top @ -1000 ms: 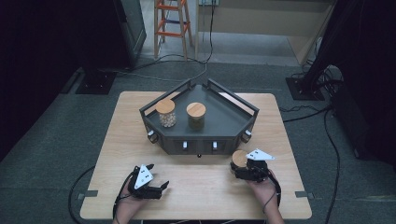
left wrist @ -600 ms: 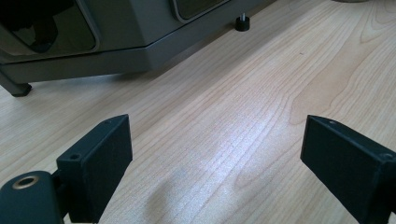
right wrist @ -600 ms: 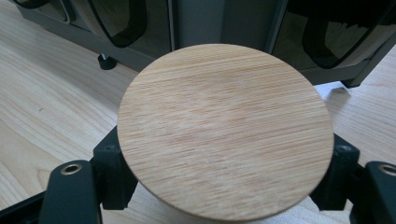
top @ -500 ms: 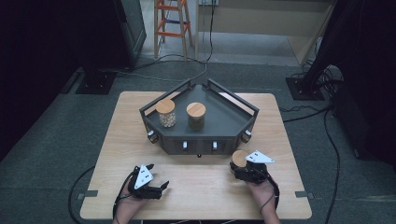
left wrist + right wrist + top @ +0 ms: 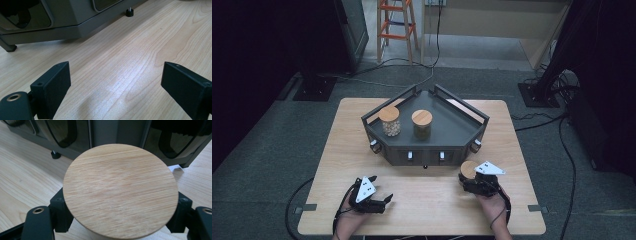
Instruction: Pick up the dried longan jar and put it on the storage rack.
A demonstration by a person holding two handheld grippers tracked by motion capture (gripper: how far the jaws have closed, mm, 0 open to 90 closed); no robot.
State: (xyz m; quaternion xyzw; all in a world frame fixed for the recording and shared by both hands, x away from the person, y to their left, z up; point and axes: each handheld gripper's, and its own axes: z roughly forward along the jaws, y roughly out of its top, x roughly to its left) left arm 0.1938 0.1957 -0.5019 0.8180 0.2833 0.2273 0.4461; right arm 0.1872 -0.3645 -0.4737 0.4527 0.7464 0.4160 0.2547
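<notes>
**Jar gripped beside the tray**

The wooden table (image 5: 337, 150) carries a dark angular tray (image 5: 457, 135) holding two wood-lidded jars (image 5: 390, 120) (image 5: 422, 123). Just before it, the right gripper (image 5: 472, 181) clamps a third wood-lidded jar (image 5: 120, 190) — the left gripper (image 5: 379, 197) gapes empty, well apart.

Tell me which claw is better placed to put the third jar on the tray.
Right. The right claw already grips the jar just in front of the tray; the left claw sits open over bare table.
</notes>
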